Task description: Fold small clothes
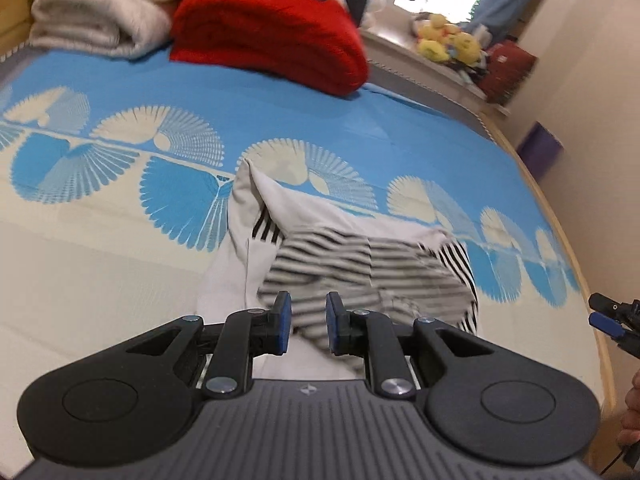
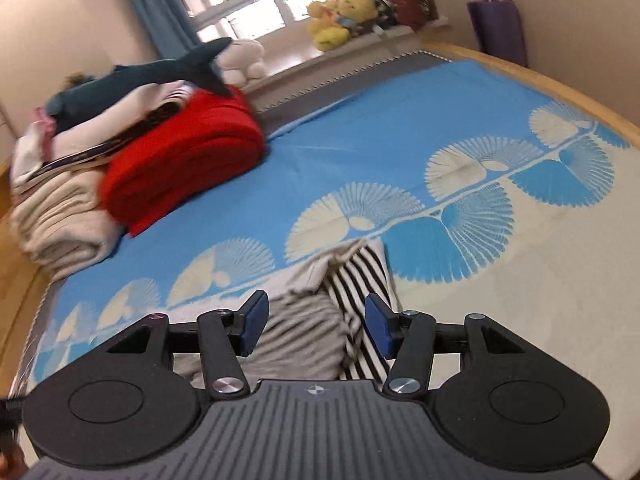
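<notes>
Bedroom scene: bed sheet [image 1: 328, 120], blue with cream fan prints, served as the work surface. Red blanket [image 1: 272, 32] and cream blanket [image 1: 96, 12] were stacked at the far end, with a plush shark [image 2: 140, 76] lying on the pile. Yellow plush toys [image 2: 340, 16] sat on the windowsill. Striped garment [image 1: 360, 264], black-and-white with a plain white part, lay bunched on the sheet just ahead of both grippers. Left gripper [image 1: 307, 322] had a narrow gap, pads clear of the cloth, nothing clamped. Right gripper [image 2: 316, 326] stood about half open above the garment, also empty. Cloth was motion-blurred in both views.
</notes>
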Demonstrator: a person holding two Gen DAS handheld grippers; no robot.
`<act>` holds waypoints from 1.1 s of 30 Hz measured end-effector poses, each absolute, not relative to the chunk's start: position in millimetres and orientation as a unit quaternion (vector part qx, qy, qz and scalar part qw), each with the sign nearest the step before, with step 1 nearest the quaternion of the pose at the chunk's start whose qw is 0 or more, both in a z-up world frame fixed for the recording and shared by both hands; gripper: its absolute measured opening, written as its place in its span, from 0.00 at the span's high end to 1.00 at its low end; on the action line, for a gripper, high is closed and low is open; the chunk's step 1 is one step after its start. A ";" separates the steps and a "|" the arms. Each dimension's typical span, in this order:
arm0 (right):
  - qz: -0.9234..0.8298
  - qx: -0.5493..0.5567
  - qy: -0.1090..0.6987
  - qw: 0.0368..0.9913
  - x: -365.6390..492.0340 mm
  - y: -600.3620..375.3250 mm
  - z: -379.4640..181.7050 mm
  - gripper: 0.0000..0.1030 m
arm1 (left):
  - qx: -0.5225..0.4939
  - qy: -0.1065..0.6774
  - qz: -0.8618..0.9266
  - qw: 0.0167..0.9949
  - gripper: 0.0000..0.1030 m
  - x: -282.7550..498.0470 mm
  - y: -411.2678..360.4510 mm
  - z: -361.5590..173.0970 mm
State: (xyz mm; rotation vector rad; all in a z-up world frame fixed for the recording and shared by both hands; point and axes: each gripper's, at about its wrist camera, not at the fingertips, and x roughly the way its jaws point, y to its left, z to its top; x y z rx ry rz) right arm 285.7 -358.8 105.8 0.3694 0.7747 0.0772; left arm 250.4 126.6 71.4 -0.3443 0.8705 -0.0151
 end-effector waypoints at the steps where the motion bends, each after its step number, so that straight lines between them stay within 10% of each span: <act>1: 0.036 0.179 0.375 0.909 266.7 -365.3 105.3 0.45 | -0.161 0.418 -0.015 0.894 0.73 233.3 124.3 71.1; 15: -0.002 0.161 0.469 0.868 119.8 -402.8 -11.1 0.45 | -0.142 0.489 0.041 0.860 0.51 101.5 103.8 -39.3; 21: -0.017 0.221 0.498 0.839 126.2 -411.0 -38.5 0.43 | -0.145 0.472 0.037 0.869 0.21 93.7 108.3 -28.1; 33: -0.034 0.165 0.535 0.828 139.8 -396.7 -70.2 0.39 | -0.170 0.503 0.063 0.845 0.20 106.2 112.4 -83.7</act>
